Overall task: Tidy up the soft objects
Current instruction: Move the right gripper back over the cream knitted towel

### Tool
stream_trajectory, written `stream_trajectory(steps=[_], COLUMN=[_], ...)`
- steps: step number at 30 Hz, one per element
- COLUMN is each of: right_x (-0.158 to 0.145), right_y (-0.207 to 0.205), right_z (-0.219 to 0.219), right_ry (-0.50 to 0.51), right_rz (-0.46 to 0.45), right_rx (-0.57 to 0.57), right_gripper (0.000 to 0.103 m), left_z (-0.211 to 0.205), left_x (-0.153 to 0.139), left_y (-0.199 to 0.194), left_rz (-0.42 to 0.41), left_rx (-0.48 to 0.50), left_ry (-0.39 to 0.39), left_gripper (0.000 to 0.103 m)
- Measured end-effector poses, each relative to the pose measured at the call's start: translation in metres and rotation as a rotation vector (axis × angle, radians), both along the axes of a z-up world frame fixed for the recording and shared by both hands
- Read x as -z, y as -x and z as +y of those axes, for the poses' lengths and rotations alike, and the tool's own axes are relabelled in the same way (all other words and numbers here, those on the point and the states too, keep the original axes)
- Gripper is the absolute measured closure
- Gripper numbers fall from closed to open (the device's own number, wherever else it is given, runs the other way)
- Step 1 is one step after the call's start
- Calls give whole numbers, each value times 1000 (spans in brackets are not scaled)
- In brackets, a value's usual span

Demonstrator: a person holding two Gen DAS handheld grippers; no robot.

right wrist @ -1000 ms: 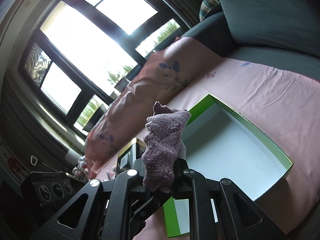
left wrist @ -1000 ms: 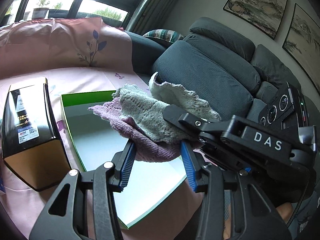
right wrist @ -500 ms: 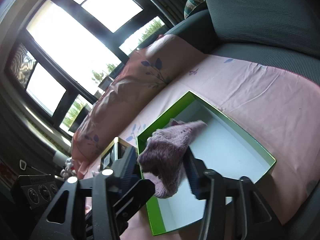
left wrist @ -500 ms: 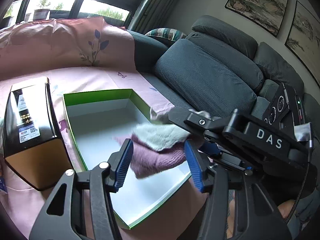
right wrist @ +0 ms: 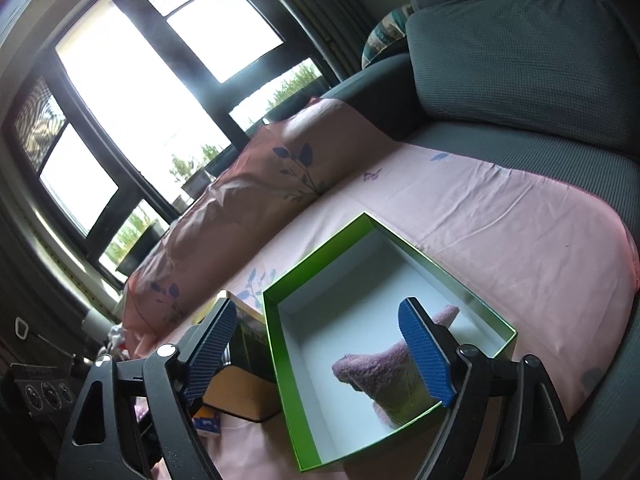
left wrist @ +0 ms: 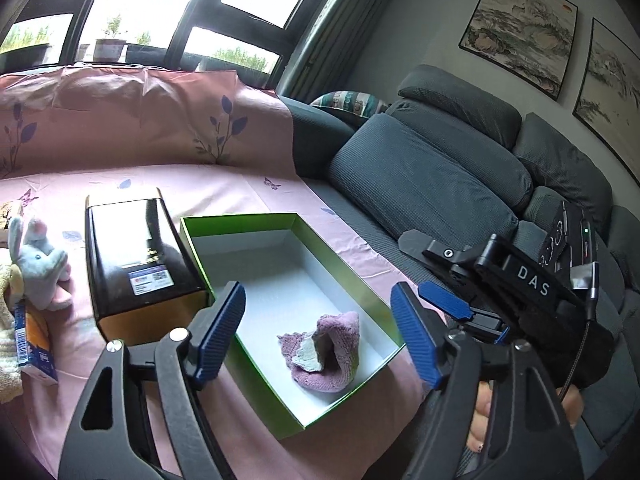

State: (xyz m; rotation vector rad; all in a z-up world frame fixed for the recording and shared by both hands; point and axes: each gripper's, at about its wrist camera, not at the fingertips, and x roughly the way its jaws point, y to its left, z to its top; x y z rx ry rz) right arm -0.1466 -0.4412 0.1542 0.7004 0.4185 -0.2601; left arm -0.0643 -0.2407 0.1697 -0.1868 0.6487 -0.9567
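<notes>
Pink sheet [left wrist: 168,184], smooth and printed with purple leaves, covers a grey ribbed sofa [left wrist: 432,176] under tall windows. On it sits a green box [left wrist: 256,384] with white inside; a nubbly mauve knitted cloth [left wrist: 328,354] lies crumpled in its near corner. Left gripper [left wrist: 318,336] and right gripper [right wrist: 320,354] have just been opening, wide and empty, above the box. Just left of the box stands a glossy black carton [left wrist: 136,256].
</notes>
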Motion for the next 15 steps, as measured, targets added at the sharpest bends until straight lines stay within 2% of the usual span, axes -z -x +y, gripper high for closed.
stream_trajectory(steps=[4, 6, 8, 10, 15], right_x=[-8, -14, -18, -21, -28], right_y=[-2, -5, -8, -12, -22], right_z=[13, 21, 31, 40, 63], right_ry=[30, 64, 123, 160, 177], right_rz=[-30, -37, -28, -20, -44], right_rx=[-31, -35, -26, -37, -97], right_gripper=[13, 5, 5, 5, 5], left_z=[27, 43, 60, 78, 125], left_x=[-1, -2, -2, -3, -4], left_y=[-8, -12, -16, -19, -20], left_rz=[12, 21, 31, 31, -14], left_rx=[-68, -132, -198, -237, -380], left_ry=[9, 18, 18, 3, -42], left_gripper=[18, 8, 1, 1, 1])
